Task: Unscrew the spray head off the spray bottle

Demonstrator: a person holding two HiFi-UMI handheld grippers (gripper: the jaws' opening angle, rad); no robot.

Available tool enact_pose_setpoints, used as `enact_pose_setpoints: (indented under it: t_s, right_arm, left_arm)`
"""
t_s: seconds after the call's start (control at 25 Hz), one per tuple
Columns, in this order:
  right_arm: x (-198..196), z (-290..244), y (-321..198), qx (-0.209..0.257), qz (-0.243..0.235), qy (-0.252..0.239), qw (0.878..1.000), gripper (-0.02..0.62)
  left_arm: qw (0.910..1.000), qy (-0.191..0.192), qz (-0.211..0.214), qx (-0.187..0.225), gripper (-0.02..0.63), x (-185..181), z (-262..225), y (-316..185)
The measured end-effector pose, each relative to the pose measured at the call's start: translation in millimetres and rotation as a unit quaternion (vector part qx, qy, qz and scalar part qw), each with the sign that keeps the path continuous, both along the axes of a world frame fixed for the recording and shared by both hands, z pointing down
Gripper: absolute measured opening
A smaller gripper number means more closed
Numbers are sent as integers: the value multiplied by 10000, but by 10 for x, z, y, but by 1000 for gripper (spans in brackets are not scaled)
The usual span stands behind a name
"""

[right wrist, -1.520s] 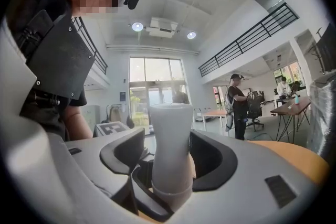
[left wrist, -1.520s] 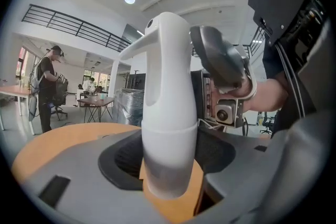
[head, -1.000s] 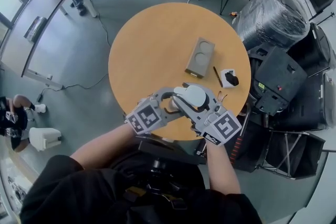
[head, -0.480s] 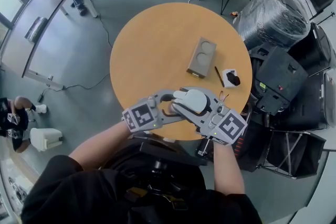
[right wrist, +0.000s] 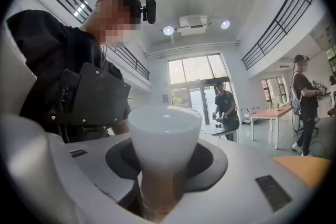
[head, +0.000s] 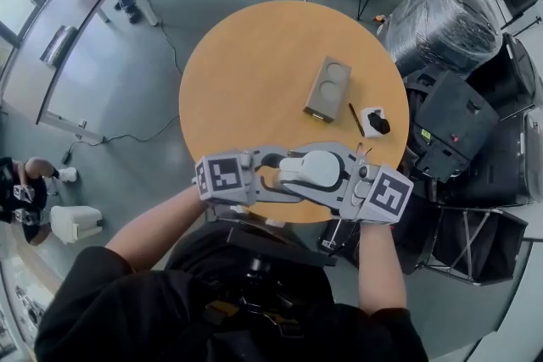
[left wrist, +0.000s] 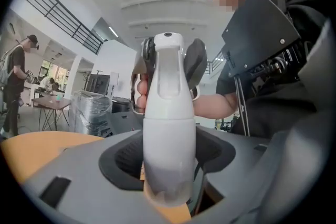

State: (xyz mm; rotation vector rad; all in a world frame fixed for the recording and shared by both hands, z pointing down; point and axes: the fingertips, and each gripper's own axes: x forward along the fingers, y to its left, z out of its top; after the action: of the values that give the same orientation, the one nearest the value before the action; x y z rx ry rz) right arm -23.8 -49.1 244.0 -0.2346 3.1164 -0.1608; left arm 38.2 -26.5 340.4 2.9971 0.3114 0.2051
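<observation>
Left gripper (head: 268, 180) and right gripper (head: 344, 179) have been swung level; spray bottle (head: 312, 168) and spray head (left wrist: 167, 63) are respectively clamped between jaws; slippage under torque is risked.

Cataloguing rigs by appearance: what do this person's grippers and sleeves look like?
The left gripper and right gripper are grey moulded shells with dark-lined jaws. Each carries a cube of black-and-white square markers. No cables show. The sleeves are black and short.
</observation>
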Motion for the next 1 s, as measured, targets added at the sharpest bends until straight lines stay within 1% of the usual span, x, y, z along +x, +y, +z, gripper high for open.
enact_pose_setpoints:
  t_s: [0.08, 0.12, 0.2, 0.24, 0.28, 0.44, 0.56, 0.64, 0.68, 0.72, 0.8, 0.88, 1.0]
  right_arm:
    - [19, 1, -78, 67, 226, -28, 9997, 180]
    - [46, -4, -150, 122, 453, -59, 9989, 186]
    - [119, 2, -319, 194, 1026, -91, 9945, 233]
    - [150, 28, -392, 171, 1304, -57, 9913, 279]
    - [171, 61, -452, 125, 1559, -8, 9877, 310]
    - [192, 183, -577, -12, 2433, 176, 9698, 311]
    - [185, 219, -610, 112, 2918, 324, 9559, 310]
    - [224, 212, -651, 207, 3262, 407, 9442, 307]
    - [244, 210, -669, 230, 3406, 447, 9389, 295]
    - [257, 209, -680, 230, 3503, 470, 9352, 275]
    - [254, 199, -666, 189, 3521, 435, 9348, 263]
    - [234, 175, -621, 150, 3385, 348, 9402, 244]
    - [213, 158, -552, 161, 3140, 281, 9489, 238]
  left_arm:
    - [9998, -18, -190, 19, 305, 25, 11, -63]
    - [9994, -9, -337, -10, 305, 41, 14, -105]
    - [9976, 55, -683, -75, 307, 56, 4, -204]
    - [9962, 94, -868, -75, 307, 51, -9, -259]
    - [9943, 130, -1058, -53, 307, 39, -26, -319]
    - [9837, 198, -1779, 159, 307, -4, -91, -525]
    - [9742, 118, -2223, 367, 307, 8, -92, -608]
    - [9668, 9, -2505, 511, 308, 35, -78, -645]
    - [9635, -30, -2614, 577, 308, 47, -76, -652]
    - [9609, -55, -2698, 625, 308, 56, -77, -653]
    - [9591, -35, -2760, 632, 308, 68, -81, -635]
    - [9623, 55, -2664, 540, 307, 82, -95, -590]
    - [9672, 152, -2495, 448, 305, 90, -113, -521]
